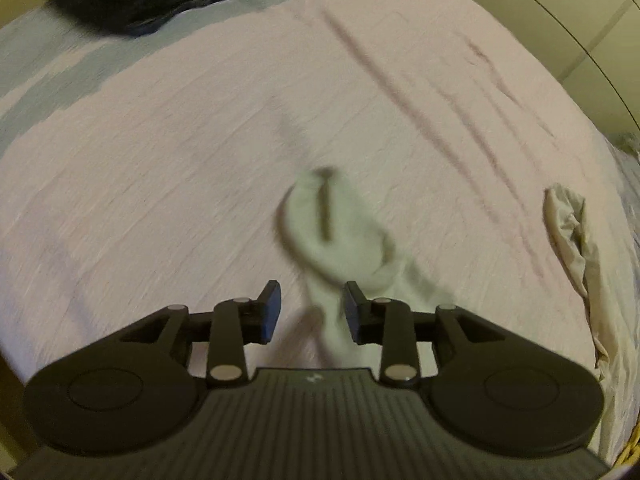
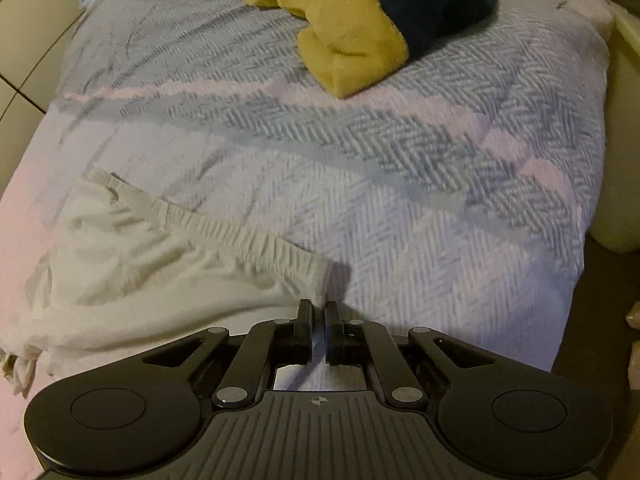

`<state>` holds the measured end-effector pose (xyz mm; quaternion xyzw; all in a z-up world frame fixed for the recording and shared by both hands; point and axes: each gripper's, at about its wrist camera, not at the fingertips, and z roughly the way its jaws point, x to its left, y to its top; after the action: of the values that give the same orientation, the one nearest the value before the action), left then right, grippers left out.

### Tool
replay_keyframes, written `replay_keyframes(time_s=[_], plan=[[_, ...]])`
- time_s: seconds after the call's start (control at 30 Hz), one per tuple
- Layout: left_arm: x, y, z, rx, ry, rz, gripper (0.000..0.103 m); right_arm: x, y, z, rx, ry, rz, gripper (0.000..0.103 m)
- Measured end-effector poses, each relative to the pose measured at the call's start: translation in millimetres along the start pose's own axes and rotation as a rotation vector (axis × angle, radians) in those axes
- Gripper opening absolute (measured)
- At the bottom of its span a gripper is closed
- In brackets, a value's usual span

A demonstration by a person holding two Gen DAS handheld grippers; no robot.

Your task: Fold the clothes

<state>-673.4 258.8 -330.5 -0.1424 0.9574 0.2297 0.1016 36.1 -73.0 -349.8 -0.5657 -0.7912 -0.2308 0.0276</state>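
Gaping partly, the left gripper [image 1: 312, 312] is hanging over a pale sock [image 1: 340, 224] (blurred), its pads not pressing it. The right gripper [image 2: 319, 330] is sitting pinched together beside white shorts [image 2: 152, 256] on the bedspread [image 2: 400, 168].

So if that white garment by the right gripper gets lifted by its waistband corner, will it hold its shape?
Probably not. The white garment lies wrinkled and slack on the bedspread, so it would likely droop and hang. Its gathered waistband looks stretchy, so it may pull longer. It seems thin, probably light.
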Motion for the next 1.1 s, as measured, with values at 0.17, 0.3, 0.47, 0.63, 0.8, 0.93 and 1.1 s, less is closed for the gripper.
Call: replay_keyframes(time_s=[0.17, 0.3, 0.47, 0.63, 0.8, 0.93, 1.1], plan=[[-36.4, 5.4, 15.3, -0.005, 0.000, 0.283, 0.030, 7.0, -7.3, -1.9, 0.000, -0.036, -0.003, 0.003], [-65.2, -13.8, 25.7, -0.013, 0.060, 0.621, 0.033, 17.1, -11.0, -14.4, -0.041, -0.101, -0.055, 0.003], [-72.0, -28.3, 44.9, 0.023, 0.089, 0.866, 0.007, 37.1, -19.0, -16.7, -0.039, -0.168, -0.165, 0.005], [-1.2, 17.1, 12.6, -0.033, 0.196, 0.701, 0.004, 48.7, -31.0, 3.9, 0.018, -0.241, -0.246, 0.005], [92.5, 53.5, -12.5, 0.000, 0.291, 0.358, 0.002, 55.1, -35.5, 12.4, 0.061, -0.275, -0.308, 0.005], [99.7, 41.3, -23.4, 0.010, 0.107, 0.197, 0.014, 53.1, -33.8, 8.4, 0.079, -0.261, -0.293, 0.005], [66.2, 14.9, -6.5, 0.068, -0.079, 0.145, 0.038, 43.7, -34.3, 7.2, 0.078, -0.230, -0.203, 0.007]])
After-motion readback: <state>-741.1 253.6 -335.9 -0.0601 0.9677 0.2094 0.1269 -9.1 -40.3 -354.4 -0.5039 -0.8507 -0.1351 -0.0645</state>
